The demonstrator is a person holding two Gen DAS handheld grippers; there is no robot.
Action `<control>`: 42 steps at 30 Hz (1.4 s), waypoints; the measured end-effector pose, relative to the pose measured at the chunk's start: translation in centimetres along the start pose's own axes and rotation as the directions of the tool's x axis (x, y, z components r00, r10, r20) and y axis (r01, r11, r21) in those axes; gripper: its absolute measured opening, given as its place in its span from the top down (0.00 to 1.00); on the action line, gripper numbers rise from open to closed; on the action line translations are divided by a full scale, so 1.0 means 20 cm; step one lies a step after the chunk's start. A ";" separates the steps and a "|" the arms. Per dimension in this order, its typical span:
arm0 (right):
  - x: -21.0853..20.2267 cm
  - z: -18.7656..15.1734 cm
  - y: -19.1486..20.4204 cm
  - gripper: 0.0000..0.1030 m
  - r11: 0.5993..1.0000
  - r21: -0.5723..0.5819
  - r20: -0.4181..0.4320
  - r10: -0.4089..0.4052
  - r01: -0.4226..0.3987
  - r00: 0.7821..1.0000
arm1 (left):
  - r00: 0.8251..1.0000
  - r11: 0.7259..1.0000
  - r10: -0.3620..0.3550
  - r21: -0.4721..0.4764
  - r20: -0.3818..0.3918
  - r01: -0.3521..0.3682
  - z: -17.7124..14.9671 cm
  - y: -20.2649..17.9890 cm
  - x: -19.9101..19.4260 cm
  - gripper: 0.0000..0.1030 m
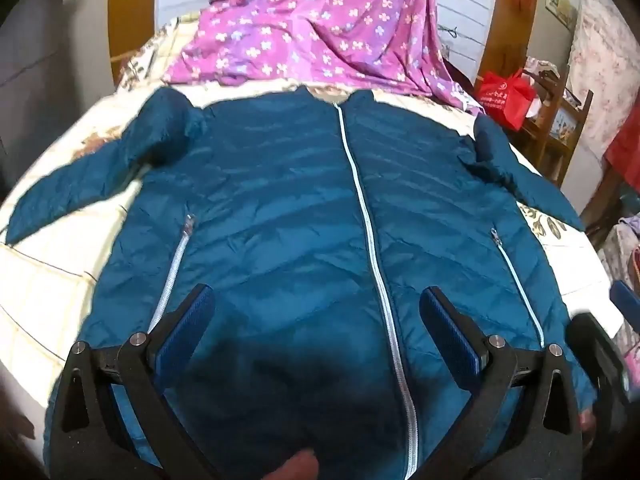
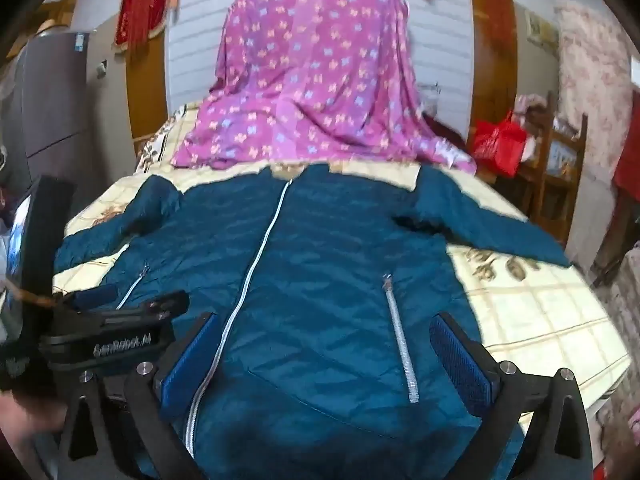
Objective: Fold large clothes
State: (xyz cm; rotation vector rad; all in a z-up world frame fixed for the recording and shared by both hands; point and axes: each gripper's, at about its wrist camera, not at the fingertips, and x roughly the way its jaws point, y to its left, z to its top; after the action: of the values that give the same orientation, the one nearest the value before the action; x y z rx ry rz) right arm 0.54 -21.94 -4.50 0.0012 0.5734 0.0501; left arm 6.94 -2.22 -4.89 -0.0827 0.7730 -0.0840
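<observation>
A teal puffer jacket point(image 1: 280, 208) lies flat and front-up on the bed, zipped with a pale zipper point(image 1: 360, 184), both sleeves spread outward. It also shows in the right wrist view point(image 2: 320, 280). My left gripper point(image 1: 316, 300) is open and empty, hovering over the jacket's lower hem, left of the zipper. My right gripper point(image 2: 324, 328) is open and empty over the hem's right half, around the right pocket zipper point(image 2: 400, 336). The left gripper's body point(image 2: 116, 328) shows at the left in the right wrist view.
A cream checked bedspread point(image 2: 540, 312) covers the bed. A purple floral sheet point(image 1: 320, 28) drapes over the far end. A wooden shelf with a red bag point(image 1: 508, 96) stands at the right. A grey fridge point(image 2: 52, 92) stands at the left.
</observation>
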 end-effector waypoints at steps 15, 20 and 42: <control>0.25 0.04 -0.09 0.00 0.989 0.041 -0.042 -0.140 0.142 0.989 | 0.999 0.996 0.034 -0.077 0.007 -0.033 0.01 0.08 0.02 0.00; 0.27 0.05 -0.07 0.00 0.990 0.040 -0.060 -0.131 0.134 0.990 | 0.999 0.989 0.050 -0.141 0.018 -0.047 0.01 0.16 0.01 0.00; 0.27 0.04 -0.08 0.00 0.985 0.007 -0.080 -0.173 0.174 0.982 | 0.995 0.989 -0.085 -0.113 0.061 0.091 0.04 0.17 -0.03 0.00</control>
State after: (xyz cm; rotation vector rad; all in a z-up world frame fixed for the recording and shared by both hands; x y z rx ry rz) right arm 5.61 -23.30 -6.76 -0.0370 0.6508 -0.1239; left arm 7.25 1.22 -4.15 -0.2282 0.7181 -0.1204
